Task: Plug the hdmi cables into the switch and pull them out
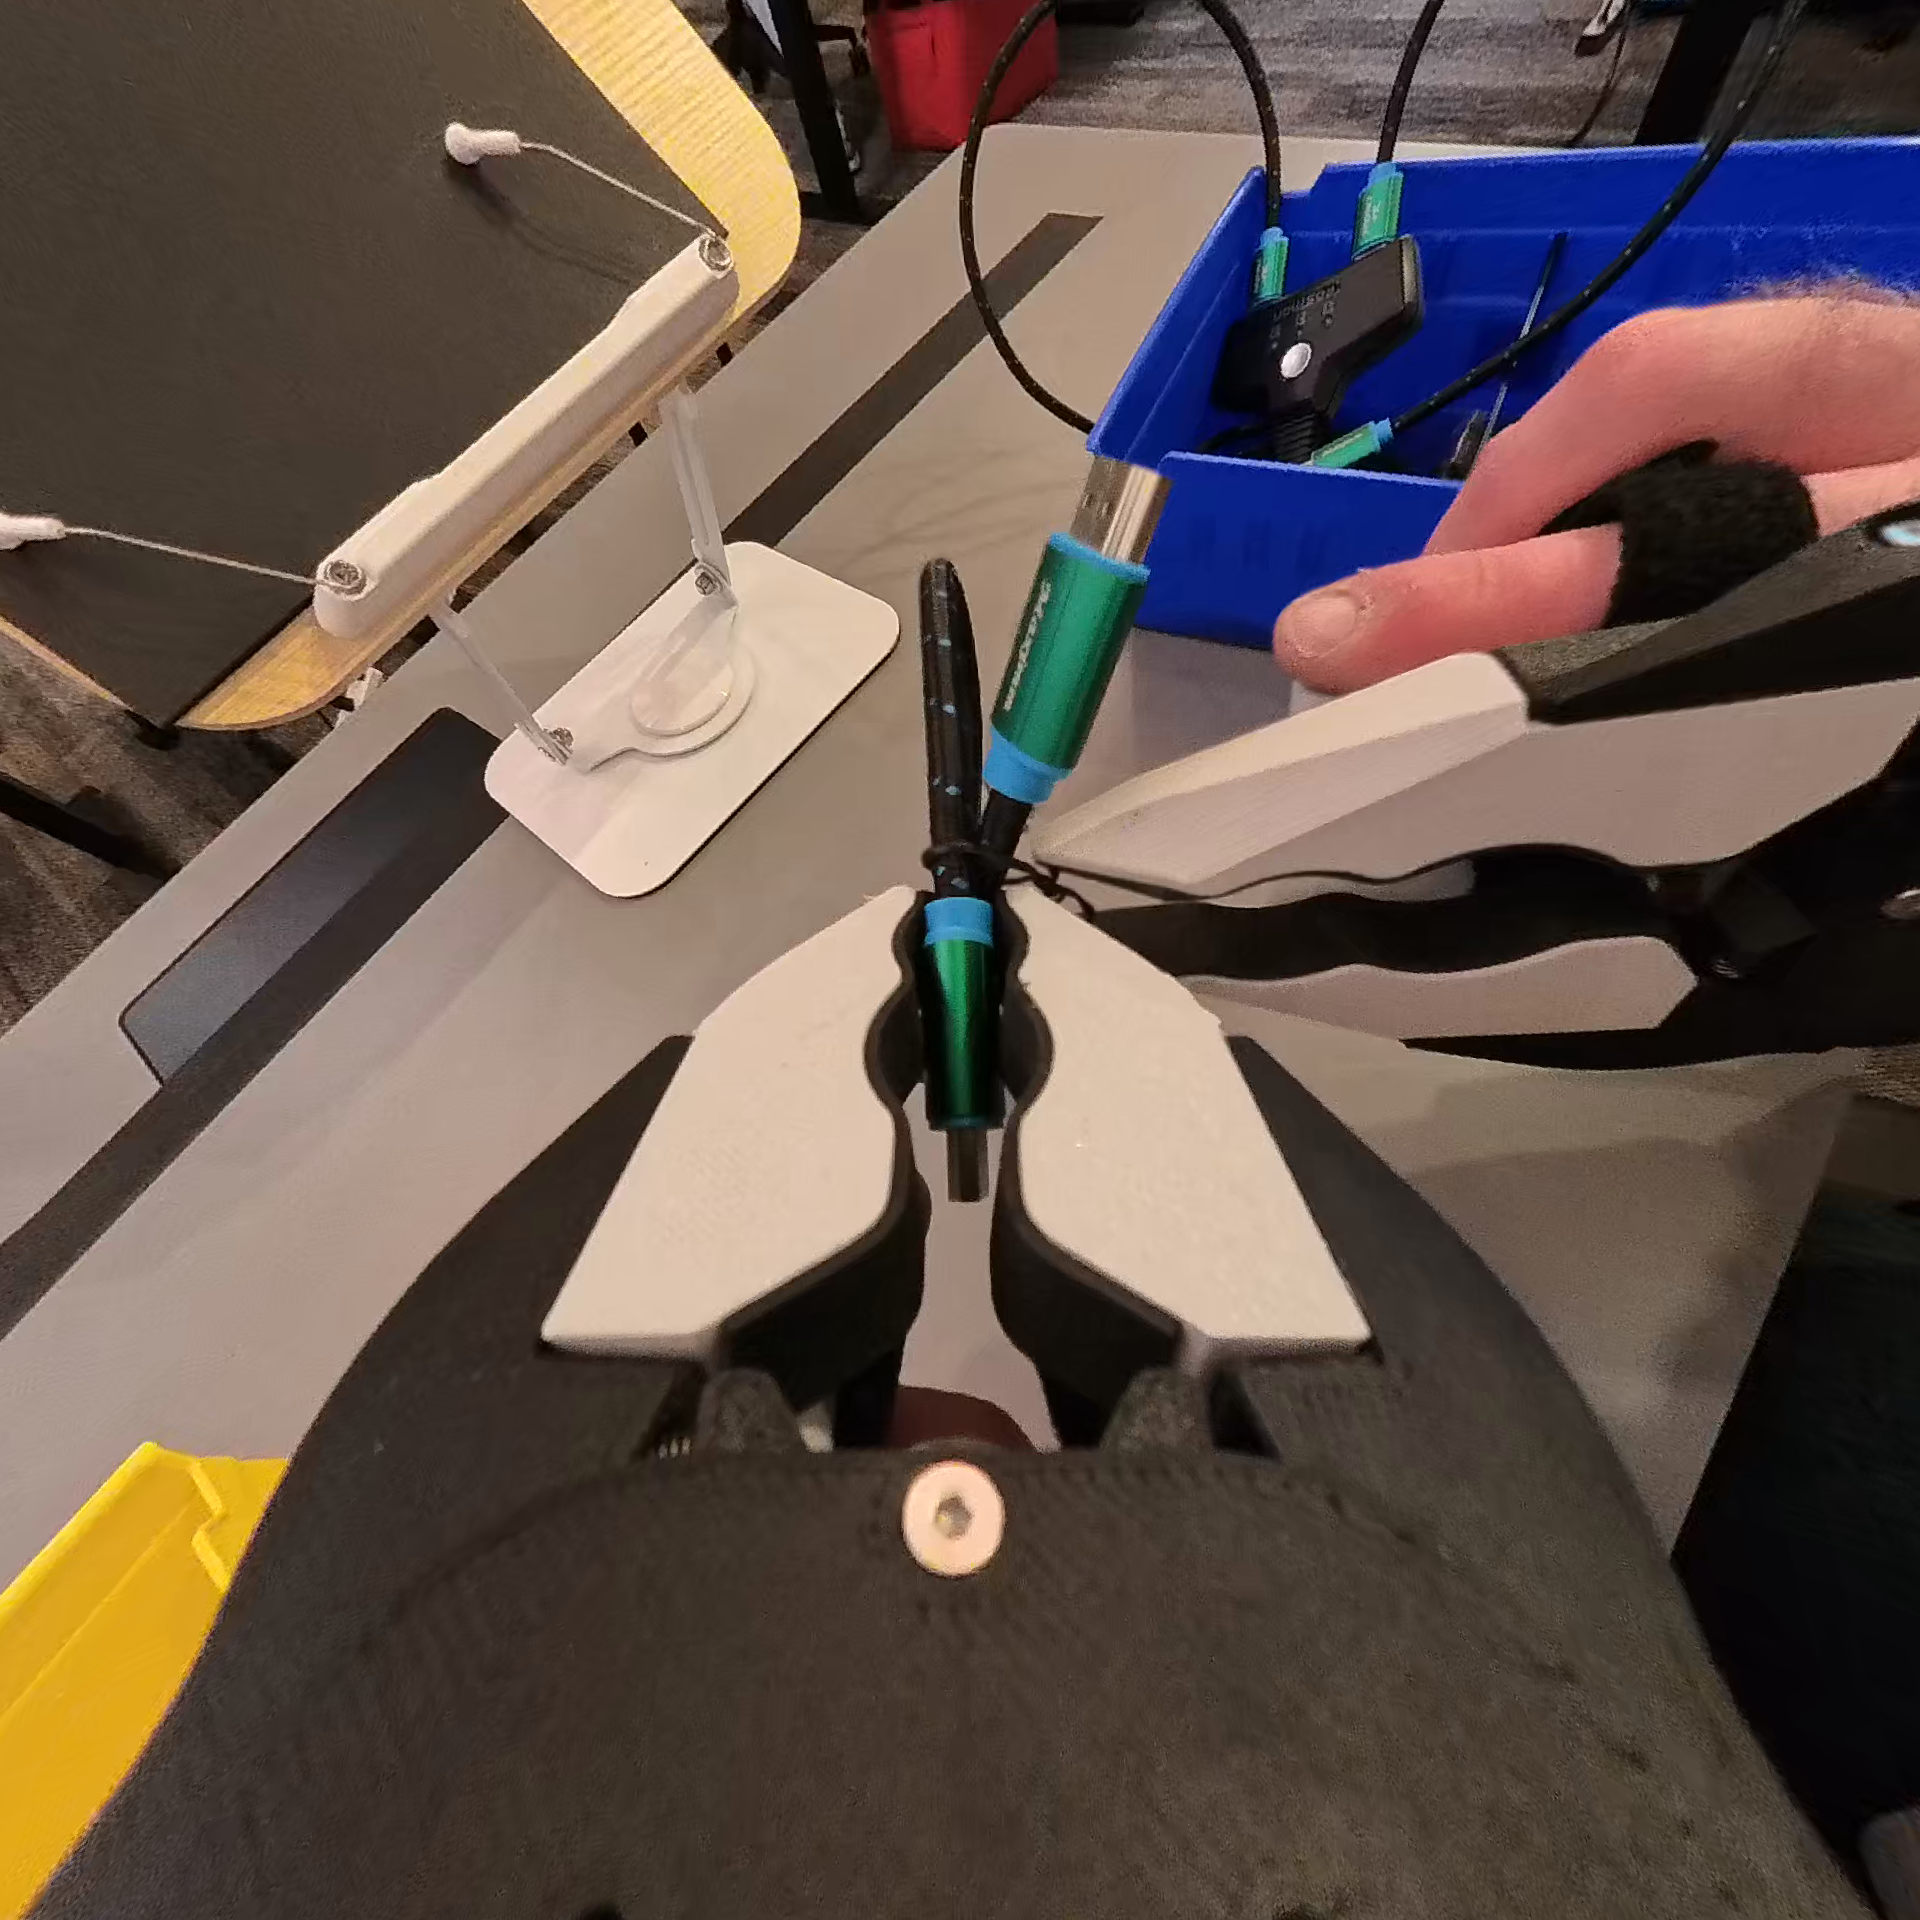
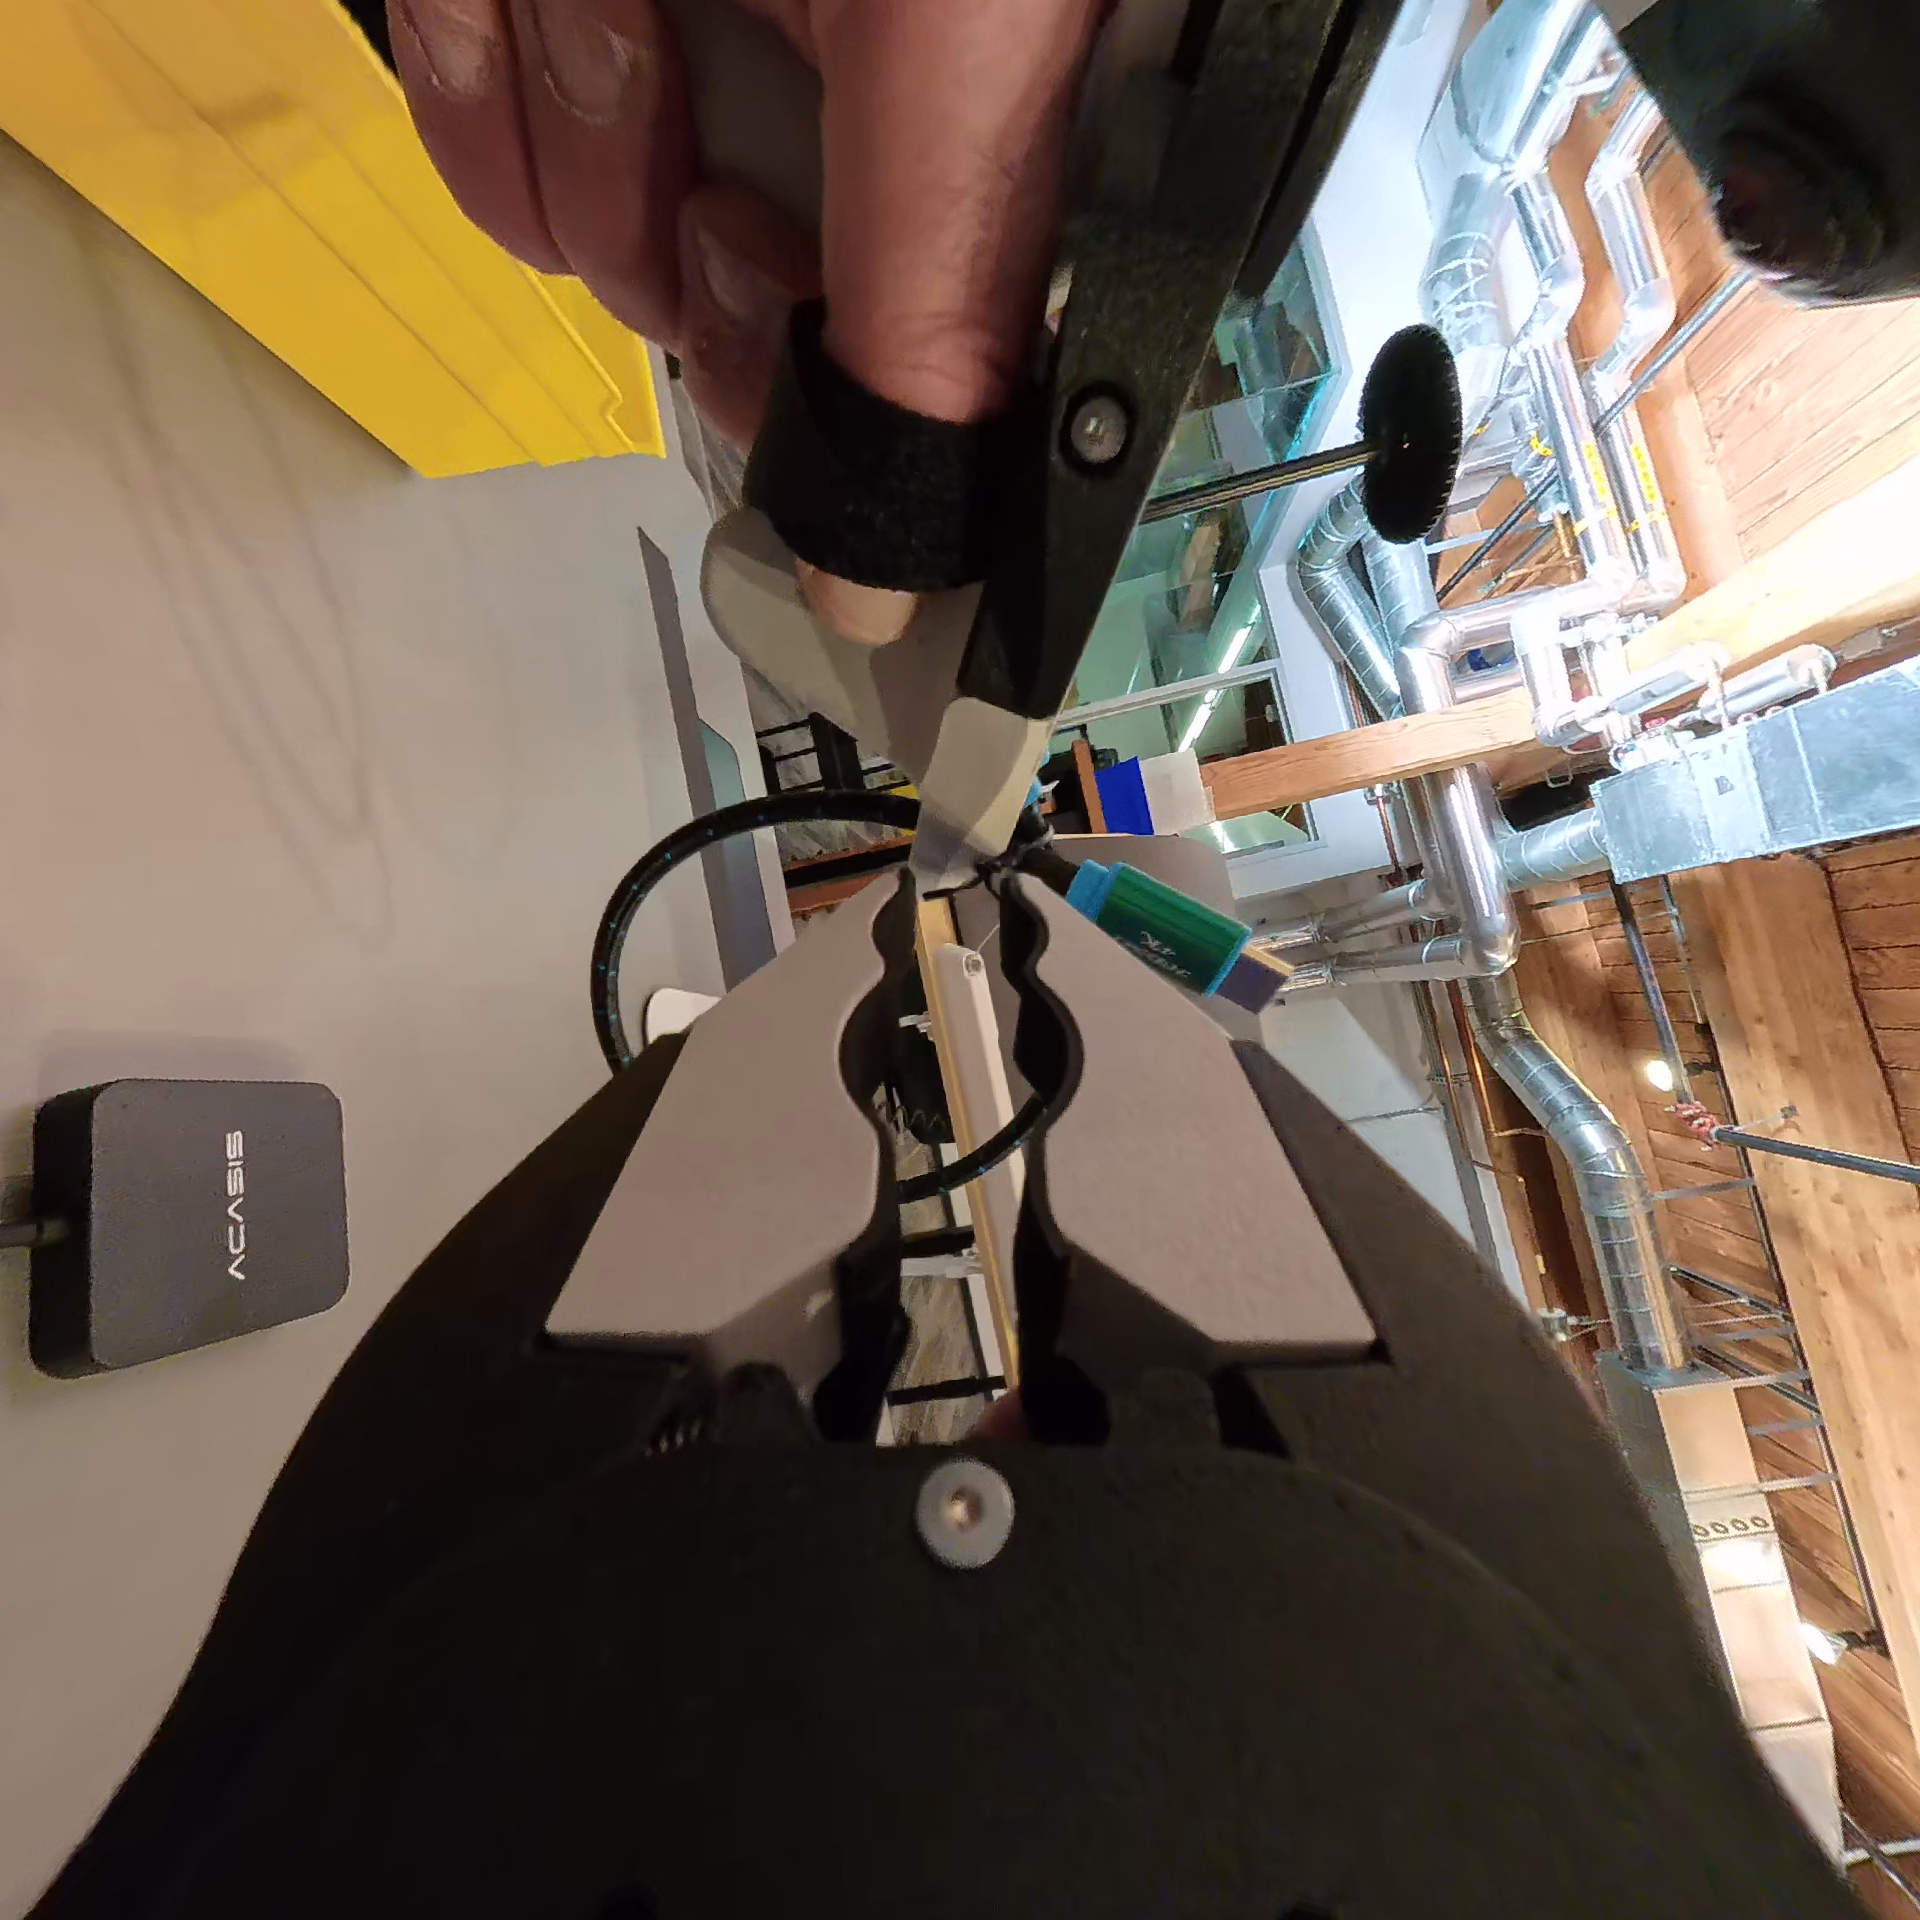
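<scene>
My left gripper point(image 1: 961, 920) is shut on one green HDMI plug point(image 1: 961, 1039), whose metal end points back at the camera. Its short black braided cable point(image 1: 951, 707) loops up to a second green plug point(image 1: 1070, 644) that sticks up free; that plug also shows in the right wrist view point(image 2: 1169, 930). A thin black tie point(image 1: 982, 862) binds the loop just past my fingertips. My right gripper point(image 2: 964, 883) comes in from the right point(image 1: 1049, 873), nearly closed, its tips pinching the tie point(image 2: 966, 881). The black switch point(image 1: 1320, 322) lies in the blue bin point(image 1: 1278, 540) with two green plugs in it.
A person's hand point(image 1: 1558, 520) holds the right gripper. A tilted black board on a white stand point(image 1: 686, 707) is at the left. A yellow bin point(image 1: 104, 1662) sits at the near left. A small black box point(image 2: 187, 1226) lies on the grey table point(image 2: 260, 779). From either gripper's tips it is about 40 centimeters to the black switch point(image 1: 1320, 322).
</scene>
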{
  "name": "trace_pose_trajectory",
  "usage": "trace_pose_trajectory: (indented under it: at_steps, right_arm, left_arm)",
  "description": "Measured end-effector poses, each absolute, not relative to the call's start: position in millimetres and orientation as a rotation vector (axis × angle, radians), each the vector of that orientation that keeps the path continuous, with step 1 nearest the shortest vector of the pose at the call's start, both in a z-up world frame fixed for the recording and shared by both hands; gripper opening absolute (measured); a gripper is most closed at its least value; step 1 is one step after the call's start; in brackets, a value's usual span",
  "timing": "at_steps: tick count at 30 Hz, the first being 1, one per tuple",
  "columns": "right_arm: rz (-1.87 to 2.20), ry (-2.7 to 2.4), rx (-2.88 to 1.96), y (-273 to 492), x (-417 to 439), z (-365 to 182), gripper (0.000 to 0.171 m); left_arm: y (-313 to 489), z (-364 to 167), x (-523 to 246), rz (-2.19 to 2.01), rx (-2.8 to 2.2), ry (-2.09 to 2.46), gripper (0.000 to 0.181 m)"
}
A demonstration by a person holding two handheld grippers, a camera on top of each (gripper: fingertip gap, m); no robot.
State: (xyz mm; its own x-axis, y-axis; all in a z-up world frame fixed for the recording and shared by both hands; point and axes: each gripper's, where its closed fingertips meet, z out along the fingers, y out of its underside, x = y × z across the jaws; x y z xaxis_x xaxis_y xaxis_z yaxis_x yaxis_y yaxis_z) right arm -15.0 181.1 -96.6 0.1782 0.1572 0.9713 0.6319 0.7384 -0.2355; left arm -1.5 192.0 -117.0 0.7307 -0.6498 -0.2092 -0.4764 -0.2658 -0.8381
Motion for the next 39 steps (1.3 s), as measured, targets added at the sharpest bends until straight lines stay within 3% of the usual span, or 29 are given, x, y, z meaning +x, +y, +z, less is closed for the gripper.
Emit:
trace_pose_trajectory:
  at_steps: [1,10,18,24,31,39]
  right_arm:
    - [-0.378,-1.383,-0.714,180.8,-14.9,-98.2,0.012]
    - [-0.249,-1.385,-0.815,180.1,-11.2,-109.6,0.000]
    - [0.083,-1.327,-0.986,174.9,-9.3,-109.2,0.000]
    - [0.577,-1.221,-1.181,168.3,-5.6,-100.1,0.000]
    - [1.461,-0.873,-1.347,160.4,-2.2,-81.7,0.000]
    - [1.832,-0.773,-1.316,149.7,2.2,-66.9,0.000]
  left_arm:
    - [191.6,-117.6,-1.4,-0.203,-1.922,0.875,0.008]
    - [191.5,-118.5,-0.9,-0.175,-1.908,0.898,0.008]
    - [190.0,-111.0,0.9,-0.177,-1.856,0.914,0.008]
    - [190.5,-100.8,2.8,-0.146,-1.767,0.929,0.008]
    - [193.9,-85.9,1.9,-0.063,-1.621,0.913,0.009]
    - [193.0,-84.2,6.8,-0.069,-1.550,0.927,0.009]
